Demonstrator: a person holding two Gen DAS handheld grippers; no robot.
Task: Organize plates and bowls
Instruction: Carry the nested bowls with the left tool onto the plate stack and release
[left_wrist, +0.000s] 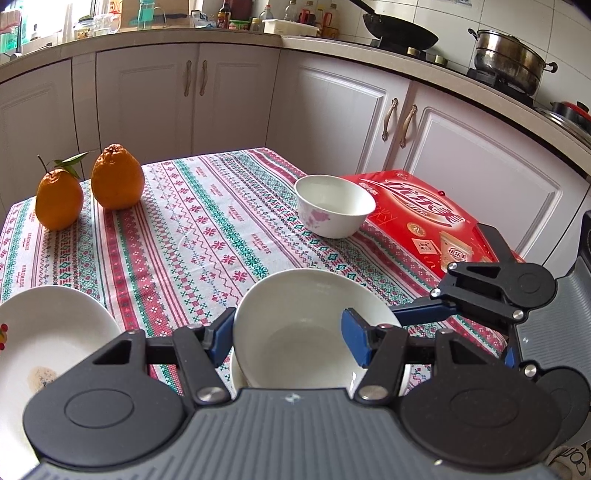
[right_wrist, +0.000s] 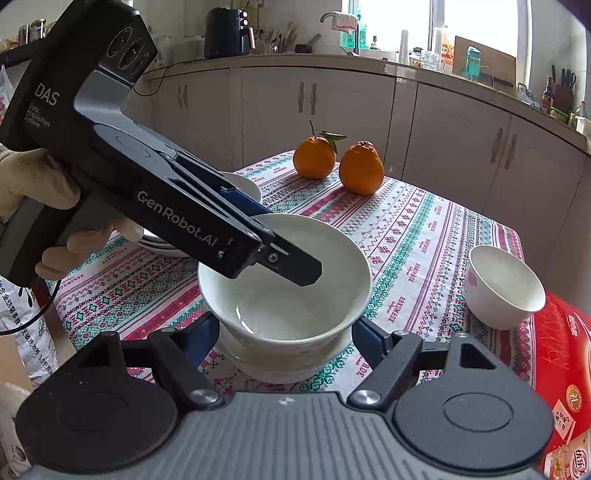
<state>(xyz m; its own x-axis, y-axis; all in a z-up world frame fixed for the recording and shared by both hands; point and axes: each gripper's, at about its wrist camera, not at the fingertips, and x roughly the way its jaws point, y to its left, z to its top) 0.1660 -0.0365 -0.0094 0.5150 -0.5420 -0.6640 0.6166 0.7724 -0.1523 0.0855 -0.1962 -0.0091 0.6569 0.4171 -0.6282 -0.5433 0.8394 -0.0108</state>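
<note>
The left gripper (left_wrist: 291, 341), jaws pinching the near plain white ceramic bowl's (right_wrist: 284, 280) rim above another bowl, could chip it if released crookedly.

Both cameras sit just behind their fingers, angled down at the table (left_wrist: 192, 229). The left view faces the stove side, the right view the window. Both closely share the white bowl (left_wrist: 295, 332) and oranges (right_wrist: 360, 168).

Small table under red-green-white patterned cloth (left_wrist: 207, 236). Carrying: two bumpy orange citrus fruits (left_wrist: 117, 177) at far-left corner, small white floral bowl (left_wrist: 334, 205) touching flat red printed gift box (left_wrist: 436, 221), white plates (left_wrist: 44, 343) near-left, lower white bowl (right_wrist: 280, 363) near front.
</note>
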